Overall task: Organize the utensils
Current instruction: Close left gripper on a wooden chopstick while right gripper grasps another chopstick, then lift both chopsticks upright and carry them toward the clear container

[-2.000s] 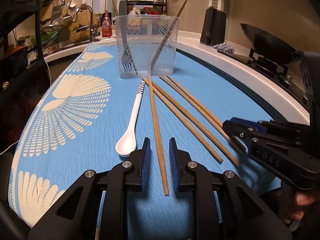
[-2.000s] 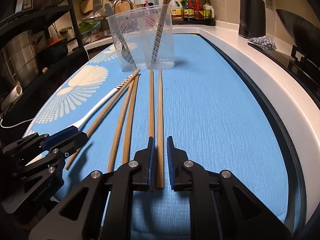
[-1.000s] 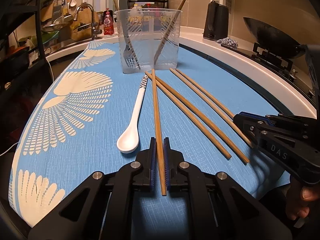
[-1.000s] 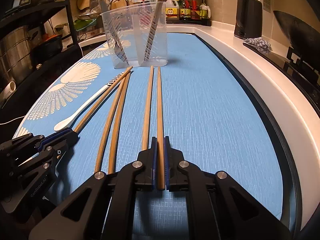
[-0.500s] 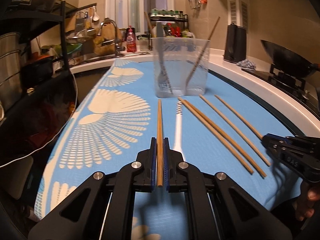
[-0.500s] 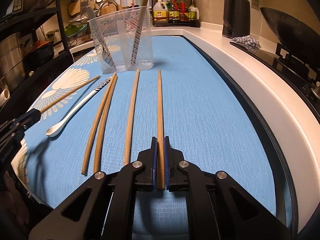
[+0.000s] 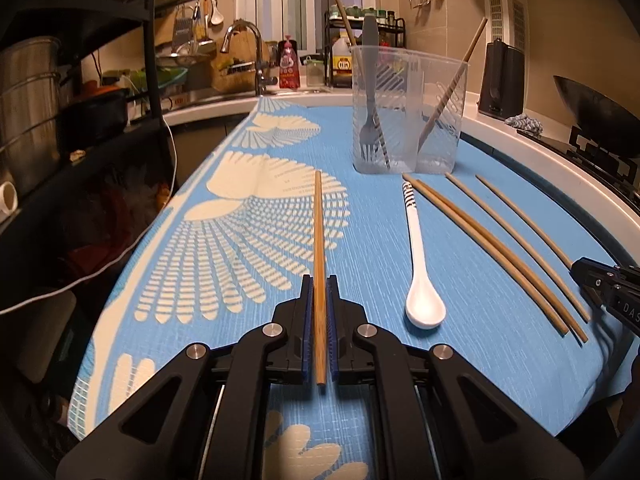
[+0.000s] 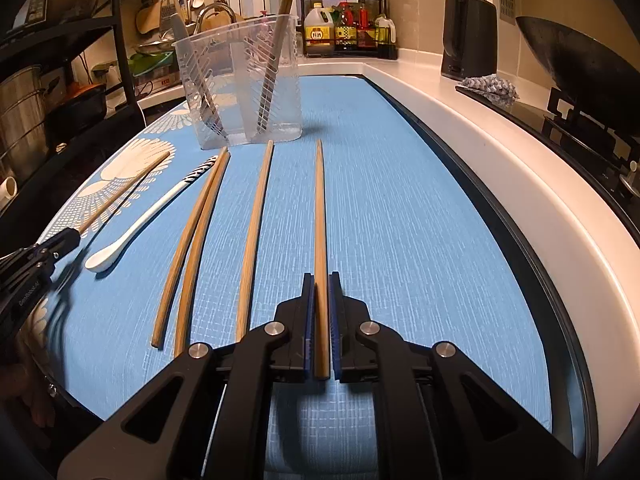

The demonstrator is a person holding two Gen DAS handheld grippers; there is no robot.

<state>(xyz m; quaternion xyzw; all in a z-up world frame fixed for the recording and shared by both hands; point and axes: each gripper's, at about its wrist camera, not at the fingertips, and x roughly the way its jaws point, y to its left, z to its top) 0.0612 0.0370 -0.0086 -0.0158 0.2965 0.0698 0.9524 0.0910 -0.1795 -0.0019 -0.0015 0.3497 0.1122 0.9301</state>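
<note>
My left gripper (image 7: 319, 282) is shut on a wooden chopstick (image 7: 318, 232) that points away over the mat's white fan pattern. To its right lies a white spoon (image 7: 421, 264). My right gripper (image 8: 319, 282) is shut on another chopstick (image 8: 320, 208), which points at the clear plastic cup (image 8: 240, 92). That cup (image 7: 408, 112) holds a fork and a leaning chopstick. On the mat lie a pair of chopsticks (image 8: 194, 236) and a single one (image 8: 255, 232). The left gripper (image 8: 60, 242) shows at the left edge of the right wrist view, and the right gripper (image 7: 580, 270) at the right edge of the left wrist view.
A blue patterned mat (image 8: 400, 220) covers the counter, with a white counter edge (image 8: 520, 184) along its right. Beyond that stand a wok (image 8: 580, 60), a dark kettle (image 8: 468, 36) and a cloth (image 8: 490, 86). A sink faucet (image 7: 244, 40) and dark shelves (image 7: 80, 80) are at the left.
My left gripper has carried its chopstick leftward, off the spoon's side and over the fan pattern. The right gripper's chopstick has drawn apart from the neighbouring one.
</note>
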